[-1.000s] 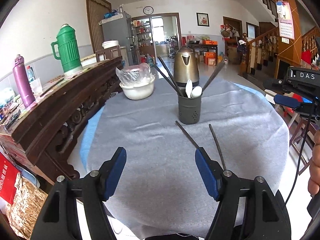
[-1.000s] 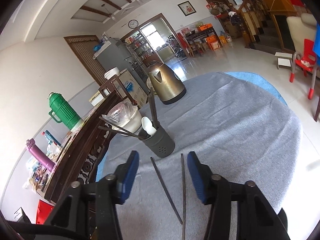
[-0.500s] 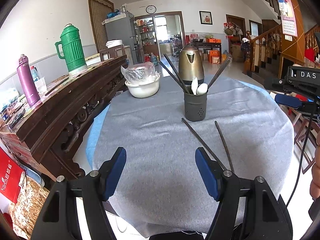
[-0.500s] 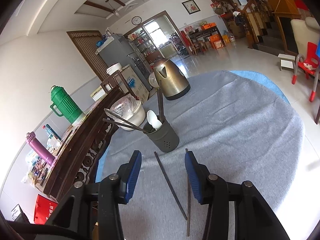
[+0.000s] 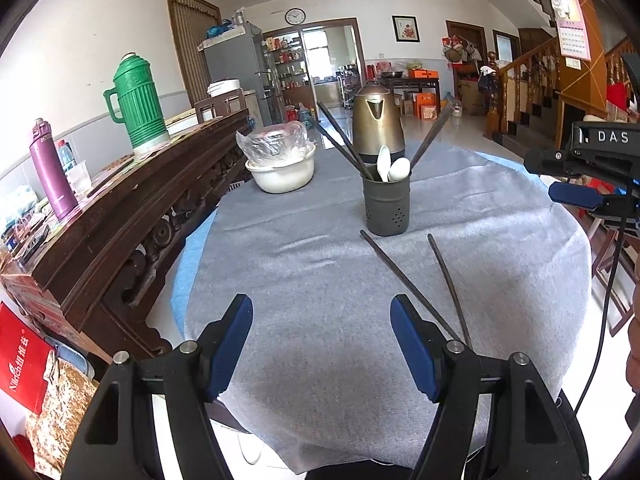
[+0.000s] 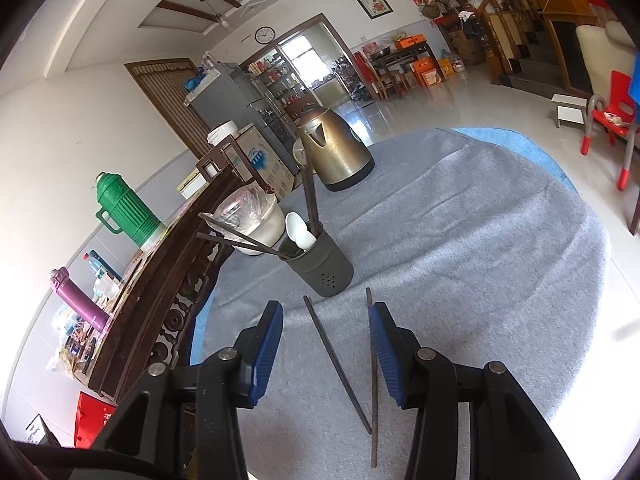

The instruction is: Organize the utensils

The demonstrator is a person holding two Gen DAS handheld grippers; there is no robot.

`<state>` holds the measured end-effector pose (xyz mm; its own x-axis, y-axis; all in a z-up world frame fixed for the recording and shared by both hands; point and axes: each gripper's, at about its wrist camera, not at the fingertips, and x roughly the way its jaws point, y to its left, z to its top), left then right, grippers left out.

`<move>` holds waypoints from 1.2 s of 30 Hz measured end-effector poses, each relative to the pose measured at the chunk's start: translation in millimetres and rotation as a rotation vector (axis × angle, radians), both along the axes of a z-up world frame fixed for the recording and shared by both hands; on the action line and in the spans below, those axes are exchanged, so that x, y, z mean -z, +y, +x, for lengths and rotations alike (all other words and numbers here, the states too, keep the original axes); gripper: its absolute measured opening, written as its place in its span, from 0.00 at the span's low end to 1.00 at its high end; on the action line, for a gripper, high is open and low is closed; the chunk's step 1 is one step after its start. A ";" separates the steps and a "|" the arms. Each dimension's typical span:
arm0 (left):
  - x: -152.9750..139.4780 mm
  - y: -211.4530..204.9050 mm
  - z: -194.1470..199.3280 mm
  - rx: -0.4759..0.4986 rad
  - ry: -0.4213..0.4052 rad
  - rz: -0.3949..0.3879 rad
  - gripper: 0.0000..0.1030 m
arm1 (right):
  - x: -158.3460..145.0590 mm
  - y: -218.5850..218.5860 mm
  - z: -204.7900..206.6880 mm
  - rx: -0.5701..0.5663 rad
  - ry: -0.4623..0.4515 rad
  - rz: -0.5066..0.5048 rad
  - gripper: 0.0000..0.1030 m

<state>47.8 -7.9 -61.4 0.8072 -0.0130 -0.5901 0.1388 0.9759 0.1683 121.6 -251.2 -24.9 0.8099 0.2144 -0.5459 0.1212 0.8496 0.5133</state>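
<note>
A dark grey utensil holder [image 5: 387, 210] stands mid-table with several dark chopsticks and two white spoons [image 5: 394, 166] in it. Two loose dark chopsticks [image 5: 408, 286] lie on the grey cloth in front of it, spread apart at the holder end. My left gripper [image 5: 322, 344] hovers open over bare cloth, to the left of them. My right gripper [image 6: 326, 352] is open above the loose pair. One chopstick [image 6: 336, 364] shows between its fingers, the other [image 6: 373, 400] runs beside the right pad. The pads touch neither. The holder [image 6: 324, 268] is just ahead.
A gold kettle [image 5: 378, 124] and a white bowl [image 5: 282, 172] covered in plastic stand behind the holder. A dark wooden sideboard [image 5: 132, 200] with a green thermos [image 5: 138, 108] and a purple flask [image 5: 52, 176] runs along the left. The round table's cloth edge [image 5: 576, 264] curves at right.
The loose chopsticks sit slightly higher in the right wrist view. Both grippers stay as open as before, and nothing on the table has moved.
</note>
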 end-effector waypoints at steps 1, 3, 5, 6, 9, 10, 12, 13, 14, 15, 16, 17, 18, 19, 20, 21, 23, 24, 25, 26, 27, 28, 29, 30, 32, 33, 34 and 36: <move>-0.2 -0.3 0.9 0.001 0.000 0.003 0.70 | 0.3 -0.8 0.3 0.001 0.001 0.002 0.48; 0.4 -1.9 3.6 0.001 0.002 0.006 0.70 | 1.0 -2.9 1.6 0.004 0.003 0.003 0.48; 1.4 -2.8 6.8 0.001 0.005 0.006 0.70 | 2.4 -3.1 3.7 0.001 0.007 0.003 0.48; 2.6 -3.3 8.7 0.001 0.007 0.008 0.70 | 3.3 -2.9 5.2 -0.001 0.010 0.000 0.48; 8.5 -3.7 16.8 -0.001 0.023 0.010 0.70 | 7.8 -0.9 10.4 -0.008 0.018 -0.012 0.48; 11.8 -3.7 20.9 -0.002 0.033 0.008 0.70 | 11.0 -0.1 13.3 -0.012 0.027 -0.016 0.48; 17.6 -3.9 26.7 -0.004 0.047 0.007 0.70 | 18.1 0.9 18.4 -0.017 0.043 -0.020 0.48; 21.8 -3.7 30.9 -0.006 0.058 0.007 0.70 | 23.2 1.2 21.8 -0.019 0.054 -0.022 0.48; 25.2 -3.7 34.0 -0.008 0.068 0.006 0.70 | 28.1 1.3 25.2 -0.020 0.067 -0.023 0.48; 29.6 -3.1 37.9 -0.011 0.081 0.004 0.70 | 32.8 0.9 28.1 -0.020 0.078 -0.023 0.48; 34.6 -2.4 42.1 -0.014 0.093 0.002 0.70 | 39.2 0.9 32.3 -0.021 0.093 -0.022 0.48; 41.0 -2.0 47.4 -0.018 0.109 0.003 0.70 | 45.6 1.7 36.6 -0.022 0.108 -0.021 0.48; 45.3 -1.4 51.0 -0.022 0.120 0.003 0.70 | 51.2 2.2 39.8 -0.022 0.119 -0.022 0.48; 50.3 -0.4 55.3 -0.027 0.135 0.002 0.70 | 57.5 2.7 43.6 -0.023 0.133 -0.023 0.48; 55.1 0.9 59.5 -0.031 0.148 0.000 0.70 | 64.6 3.2 48.0 -0.026 0.150 -0.022 0.48; 61.5 2.8 65.2 -0.038 0.164 -0.002 0.70 | 72.1 3.8 52.2 -0.030 0.167 -0.020 0.48; 70.7 6.5 74.6 -0.051 0.190 -0.010 0.70 | 86.4 6.4 61.6 -0.041 0.201 -0.023 0.48; 75.5 9.1 80.2 -0.060 0.206 -0.019 0.70 | 92.1 7.6 65.4 -0.046 0.213 -0.024 0.48; 79.7 12.3 85.9 -0.069 0.221 -0.029 0.70 | 97.4 8.1 69.5 -0.051 0.225 -0.024 0.48; 82.4 14.9 90.5 -0.076 0.230 -0.038 0.70 | 103.1 9.5 74.6 -0.059 0.238 -0.026 0.48; 85.1 18.2 96.3 -0.084 0.241 -0.049 0.70 | 108.2 11.0 80.7 -0.066 0.252 -0.033 0.48; 86.9 21.3 101.7 -0.093 0.250 -0.059 0.70 | 111.8 12.1 85.8 -0.072 0.260 -0.040 0.47; 87.2 22.8 104.0 -0.100 0.254 -0.065 0.70 | 115.0 13.5 92.6 -0.078 0.269 -0.047 0.47; 87.8 25.6 109.9 -0.110 0.257 -0.071 0.70 | 117.5 14.9 100.1 -0.085 0.276 -0.055 0.47; 88.0 30.7 118.0 -0.131 0.257 -0.075 0.70 | 120.6 18.4 115.9 -0.097 0.287 -0.077 0.47; 88.8 33.5 122.2 -0.143 0.259 -0.078 0.70 | 122.0 21.4 125.4 -0.105 0.296 -0.095 0.47; 90.4 36.0 126.1 -0.154 0.262 -0.081 0.70 | 123.8 24.0 136.4 -0.113 0.307 -0.111 0.47; 93.4 42.3 134.0 -0.173 0.274 -0.089 0.70 | 126.6 27.8 153.4 -0.124 0.325 -0.137 0.47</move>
